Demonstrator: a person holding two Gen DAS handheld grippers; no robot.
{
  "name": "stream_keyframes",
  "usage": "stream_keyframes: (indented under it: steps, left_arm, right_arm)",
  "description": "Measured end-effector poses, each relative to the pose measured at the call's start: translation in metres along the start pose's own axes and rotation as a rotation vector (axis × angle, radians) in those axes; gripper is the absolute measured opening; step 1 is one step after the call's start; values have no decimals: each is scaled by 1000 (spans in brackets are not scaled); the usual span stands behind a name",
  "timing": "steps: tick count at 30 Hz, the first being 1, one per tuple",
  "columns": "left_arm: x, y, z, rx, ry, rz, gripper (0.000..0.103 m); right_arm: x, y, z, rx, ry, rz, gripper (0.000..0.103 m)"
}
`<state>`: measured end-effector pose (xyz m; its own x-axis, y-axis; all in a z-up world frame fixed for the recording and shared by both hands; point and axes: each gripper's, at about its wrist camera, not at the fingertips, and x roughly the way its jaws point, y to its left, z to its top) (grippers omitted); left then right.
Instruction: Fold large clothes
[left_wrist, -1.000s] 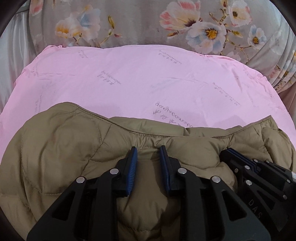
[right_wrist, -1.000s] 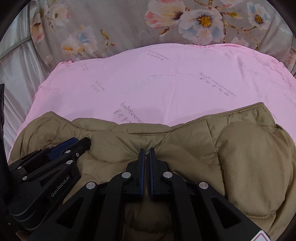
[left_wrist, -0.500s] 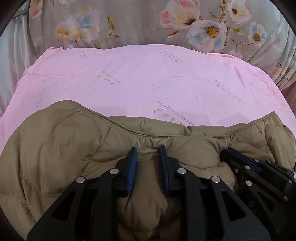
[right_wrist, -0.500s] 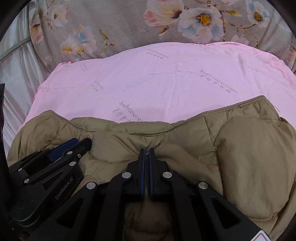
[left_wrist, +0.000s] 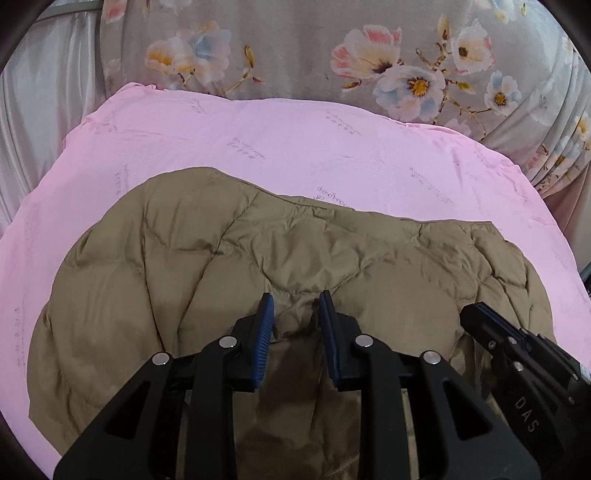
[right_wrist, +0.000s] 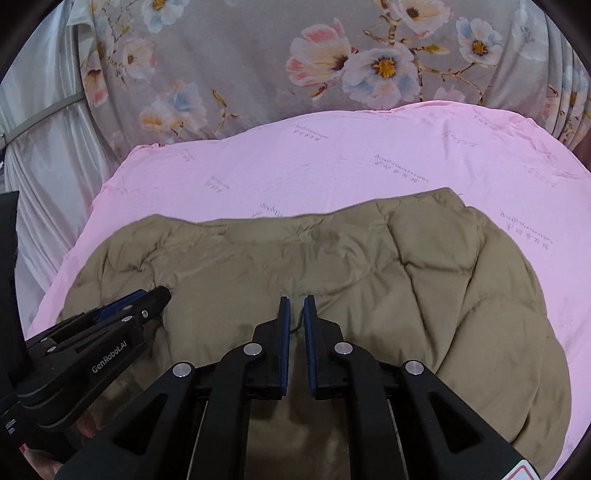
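A flowered curtain (left_wrist: 295, 55) hangs beyond the far edge of a pink sheet (left_wrist: 332, 162) printed with faint script too small to read. On the sheet lies a khaki quilted jacket (left_wrist: 221, 258), puffy and creased, its near part hidden behind the tools. The left gripper (left_wrist: 295, 306) has its jaws pinching a ridge of jacket fabric. The right gripper (right_wrist: 296, 306) has jaws opening, a narrow gap showing between them.

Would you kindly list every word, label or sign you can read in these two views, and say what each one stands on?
"GenRobot.AI": on the side of the left tongs, seen in the right wrist view.
"DAS": on the side of the right tongs, seen in the left wrist view.
Script lines printed across the pink sheet: too small to read.
Red-edged sticker at the right camera's corner: cut off, unreadable.
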<state>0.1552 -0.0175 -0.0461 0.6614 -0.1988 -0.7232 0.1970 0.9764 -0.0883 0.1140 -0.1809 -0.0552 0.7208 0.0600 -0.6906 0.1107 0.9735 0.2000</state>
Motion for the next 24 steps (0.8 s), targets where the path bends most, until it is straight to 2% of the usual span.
stream_keyframes:
  steps: [7,12,24]
  left_arm:
    - [13,-7,-16,40,-21,33,24]
    - [16,-17,-26,82,-56,88,24]
    - [22,-22,-28,96,-51,116,24]
  right_arm:
    - [11,7,-19,-61,-35,-41,8]
    - [13,15,-24,-112,-44,-89,9]
    - [17,10,-23,-91,-25,-67,9]
